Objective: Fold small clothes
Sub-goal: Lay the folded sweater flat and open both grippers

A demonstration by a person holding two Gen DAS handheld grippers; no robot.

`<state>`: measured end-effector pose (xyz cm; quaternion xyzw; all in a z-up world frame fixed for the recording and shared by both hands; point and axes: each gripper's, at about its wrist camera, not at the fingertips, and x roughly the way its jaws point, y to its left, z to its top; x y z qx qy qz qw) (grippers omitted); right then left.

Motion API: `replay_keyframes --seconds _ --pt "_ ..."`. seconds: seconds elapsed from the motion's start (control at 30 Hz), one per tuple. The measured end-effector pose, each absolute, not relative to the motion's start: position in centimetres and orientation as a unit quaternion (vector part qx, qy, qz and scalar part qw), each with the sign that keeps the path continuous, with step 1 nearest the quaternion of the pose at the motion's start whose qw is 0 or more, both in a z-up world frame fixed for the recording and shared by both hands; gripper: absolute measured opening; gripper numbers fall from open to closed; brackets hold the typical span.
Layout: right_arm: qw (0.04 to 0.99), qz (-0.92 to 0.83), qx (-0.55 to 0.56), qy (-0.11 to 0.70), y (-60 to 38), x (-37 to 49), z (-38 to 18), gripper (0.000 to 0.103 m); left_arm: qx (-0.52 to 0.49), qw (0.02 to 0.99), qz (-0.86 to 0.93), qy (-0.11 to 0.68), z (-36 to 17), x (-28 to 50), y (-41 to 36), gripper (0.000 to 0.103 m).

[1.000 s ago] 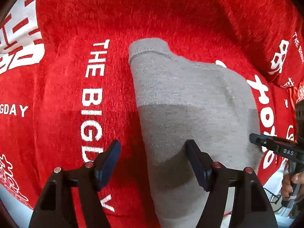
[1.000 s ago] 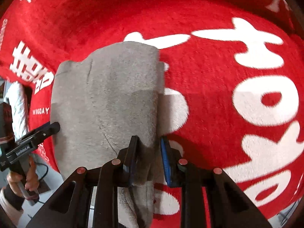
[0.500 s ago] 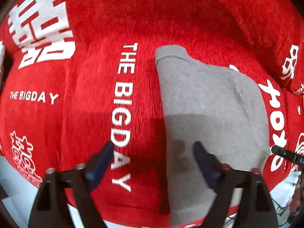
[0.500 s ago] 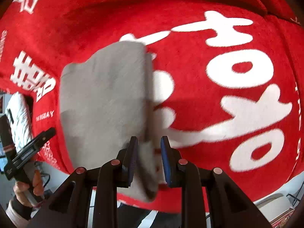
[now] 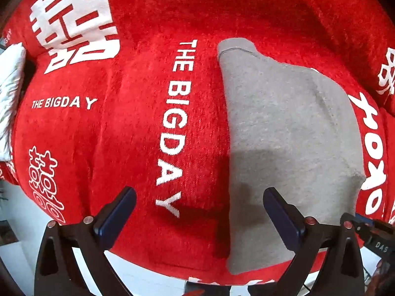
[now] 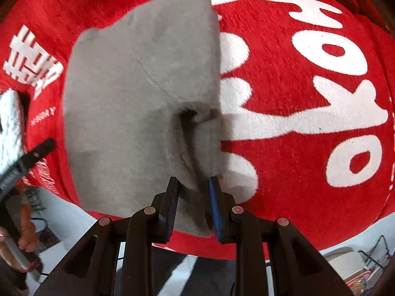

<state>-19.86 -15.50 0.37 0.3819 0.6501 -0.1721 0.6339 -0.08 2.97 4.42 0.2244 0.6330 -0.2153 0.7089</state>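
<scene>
A small grey garment [image 5: 284, 135] lies on a red cloth with white lettering [image 5: 123, 135], near the front edge. My left gripper [image 5: 199, 193] hovers over the cloth, its jaws opening wide. Nothing is pinched between them; only the garment's left edge lies below the right finger. In the right wrist view the grey garment [image 6: 138, 86] is bunched and lifted at its near right corner. My right gripper [image 6: 193, 181] is shut on that corner. The left gripper's finger [image 6: 27, 157] shows at the left edge of that view.
A white textured cloth [image 5: 9, 93] lies at the far left of the red cloth. The covered surface ends just in front of both grippers, with pale floor below. A person's hand [image 6: 24, 236] holds the left tool. A chair [image 6: 345, 261] stands at lower right.
My left gripper opened wider and slid left off the grey garment, rising a little. My right gripper kept its grip and drew the garment's corner up, puckering the fabric.
</scene>
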Motion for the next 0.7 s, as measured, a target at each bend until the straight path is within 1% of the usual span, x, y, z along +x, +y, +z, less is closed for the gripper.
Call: replay_keyframes --seconds 0.07,0.13,0.2,0.43,0.57,0.6,0.63,0.7 --pt "0.632 -0.174 0.374 0.657 -15.4 -20.3 -0.2 0.027 0.214 0.707 -0.212 0.640 4.1 0.2 3.3 0.103" --pt "0.631 -0.171 0.375 0.657 -15.3 -20.6 -0.4 0.030 0.204 0.702 -0.206 0.650 3.8 0.6 3.6 0.103" --pt "0.631 -0.172 0.374 0.657 -15.3 -21.0 -0.3 0.032 0.213 0.702 -0.198 0.650 3.8 0.7 3.6 0.103" --pt "0.620 -0.183 0.375 0.665 -15.5 -22.1 0.9 0.032 0.228 0.696 -0.203 0.650 4.2 0.1 3.8 0.103" --pt "0.618 -0.189 0.379 0.663 -16.2 -22.8 2.7 0.033 0.229 0.694 -0.205 0.650 4.6 -0.3 3.9 0.103" --pt "0.620 -0.190 0.376 0.662 -16.2 -22.7 3.1 0.036 0.230 0.693 -0.207 0.651 4.9 -0.3 3.8 0.103" --pt "0.622 -0.190 0.374 0.661 -16.1 -22.7 3.5 0.044 0.231 0.693 -0.208 0.651 5.1 -0.3 3.8 0.103" --pt "0.627 -0.194 0.371 0.657 -16.1 -22.1 4.7 0.049 0.232 0.689 -0.212 0.653 5.7 -0.3 3.8 0.103"
